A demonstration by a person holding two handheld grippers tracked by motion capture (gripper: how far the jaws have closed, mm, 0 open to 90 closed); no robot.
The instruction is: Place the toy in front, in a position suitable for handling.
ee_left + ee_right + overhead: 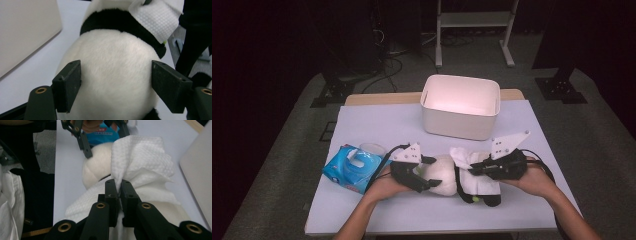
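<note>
At the far left, well to the left of the plush panda [444, 179], a blue wipes pack [349, 169] lies near the table's [377, 125] left edge, with a small clear cup [372, 148] touching its far side; the print on the pack is too small to read.

Your left gripper [424, 172] sits at the panda's white end. In the left gripper view its jaws stand apart on either side of the white belly [115, 75], the left pad close against the fur and the right pad just clear of it, so nothing is clamped. Your hand hides the panda's near-left edge.

The panda lies on its side near the front edge of the table, white fur crossed by a black band. Its head is covered by a white textured cloth [477, 175], so the face cannot be made out (only a black patch and a spot of yellow-green show at its near edge).

Your right gripper [119, 191] has its jaws closed tight on a fold of that cloth, just right of the panda's middle.

Behind the panda a white bin [460, 106] stands, with bare table between them and to the right.
</note>
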